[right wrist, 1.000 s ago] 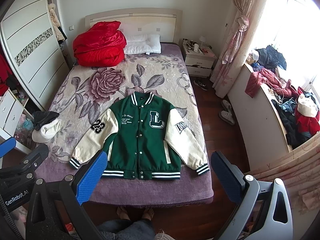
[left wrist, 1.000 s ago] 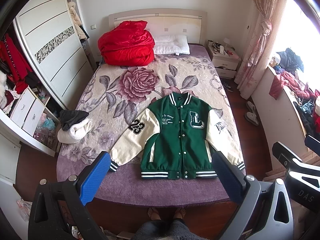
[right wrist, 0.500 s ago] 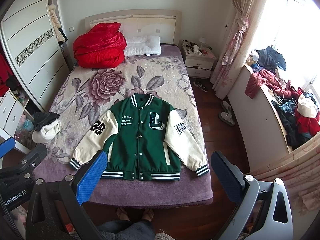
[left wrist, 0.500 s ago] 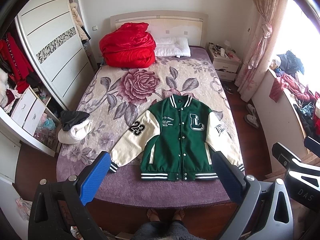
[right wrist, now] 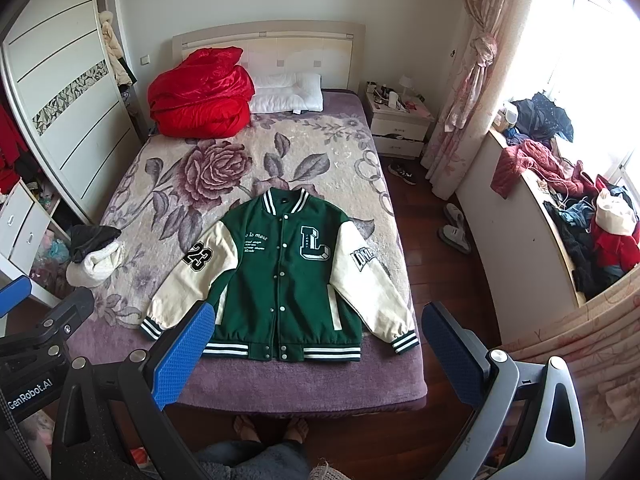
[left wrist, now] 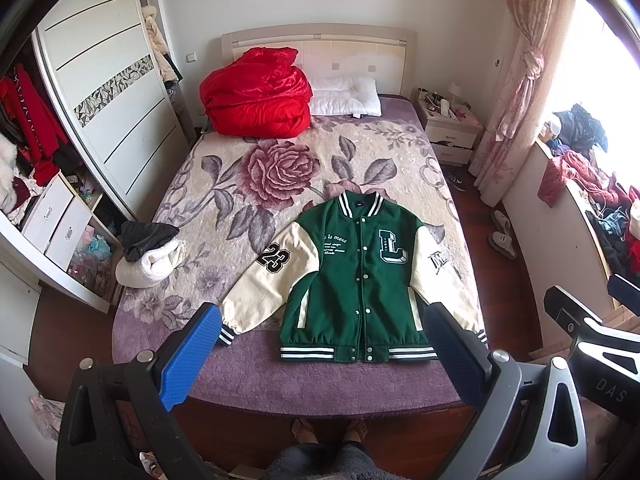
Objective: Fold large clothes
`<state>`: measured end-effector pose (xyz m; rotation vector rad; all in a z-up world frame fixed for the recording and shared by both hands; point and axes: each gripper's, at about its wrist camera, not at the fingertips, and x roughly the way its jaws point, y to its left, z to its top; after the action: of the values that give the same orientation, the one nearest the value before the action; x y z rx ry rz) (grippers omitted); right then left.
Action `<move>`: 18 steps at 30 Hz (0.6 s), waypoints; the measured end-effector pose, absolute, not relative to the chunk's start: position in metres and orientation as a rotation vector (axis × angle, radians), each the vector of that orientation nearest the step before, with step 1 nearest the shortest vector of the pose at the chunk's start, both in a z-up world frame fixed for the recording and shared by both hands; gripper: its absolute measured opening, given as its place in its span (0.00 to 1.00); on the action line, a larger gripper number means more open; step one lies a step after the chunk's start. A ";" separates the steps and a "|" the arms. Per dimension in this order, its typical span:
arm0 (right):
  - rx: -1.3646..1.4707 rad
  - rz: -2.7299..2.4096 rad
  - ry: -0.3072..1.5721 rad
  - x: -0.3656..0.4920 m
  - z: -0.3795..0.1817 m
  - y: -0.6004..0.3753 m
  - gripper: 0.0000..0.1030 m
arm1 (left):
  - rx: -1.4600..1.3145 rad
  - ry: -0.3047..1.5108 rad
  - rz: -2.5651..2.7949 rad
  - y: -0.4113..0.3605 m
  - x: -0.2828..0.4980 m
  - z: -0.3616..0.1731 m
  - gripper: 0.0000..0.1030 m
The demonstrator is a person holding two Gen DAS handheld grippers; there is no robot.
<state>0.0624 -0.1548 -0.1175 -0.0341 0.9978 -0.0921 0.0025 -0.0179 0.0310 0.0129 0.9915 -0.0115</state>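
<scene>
lying flat, unfolded: varsity jacket (left wrist: 360, 276)

Daylight floods in from the window (right wrist: 592, 40) on the right, blown out to pure white glare in both views, so the curtain (right wrist: 476, 92) beside it looks washed out. The bed (left wrist: 280, 376) is evenly and brightly lit with soft, faint shadows. Focus is sharp at the centre. Fisheye distortion bows the wardrobe (left wrist: 108, 92) and walls, and dark vignetting fills the corners.
</scene>
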 end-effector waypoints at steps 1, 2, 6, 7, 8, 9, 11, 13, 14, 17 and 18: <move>-0.034 -0.092 0.997 0.061 -0.120 -0.155 1.00 | 0.012 0.992 -0.011 -0.016 0.001 0.030 1.00; -0.032 -0.091 0.997 0.059 -0.122 -0.155 1.00 | 0.012 0.991 -0.010 -0.017 0.001 0.030 1.00; -0.030 -0.093 0.998 0.060 -0.118 -0.158 1.00 | 0.012 0.992 -0.011 -0.017 -0.001 0.029 1.00; -0.028 -0.094 1.000 0.062 -0.116 -0.158 1.00 | 0.011 0.991 -0.010 -0.018 -0.001 0.030 1.00; -0.027 -0.094 1.001 0.061 -0.115 -0.159 1.00 | 0.011 0.992 -0.011 -0.018 -0.001 0.030 1.00; -0.024 -0.097 1.004 0.062 -0.115 -0.160 1.00 | 0.008 0.993 -0.012 -0.018 0.000 0.030 1.00; -0.016 -0.107 1.011 0.066 -0.119 -0.161 1.00 | 0.005 0.989 -0.009 -0.018 0.005 0.028 1.00; 0.002 -0.132 1.015 0.070 -0.130 -0.163 1.00 | 0.021 0.973 0.006 -0.017 0.011 0.021 1.00; 0.019 -0.142 1.017 0.075 -0.135 -0.166 1.00 | 0.032 0.958 0.013 -0.016 0.015 0.017 1.00; 0.084 -0.153 1.033 0.083 -0.174 -0.177 1.00 | 0.062 0.912 0.024 -0.004 0.027 -0.011 1.00; 0.114 -0.163 1.045 0.087 -0.190 -0.182 1.00 | 0.069 0.904 0.025 -0.003 0.031 -0.018 1.00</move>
<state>0.0869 -0.1821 -0.1898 0.1137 1.0451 -0.1634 0.0310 -0.0028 -0.0182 0.0688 0.9036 0.0250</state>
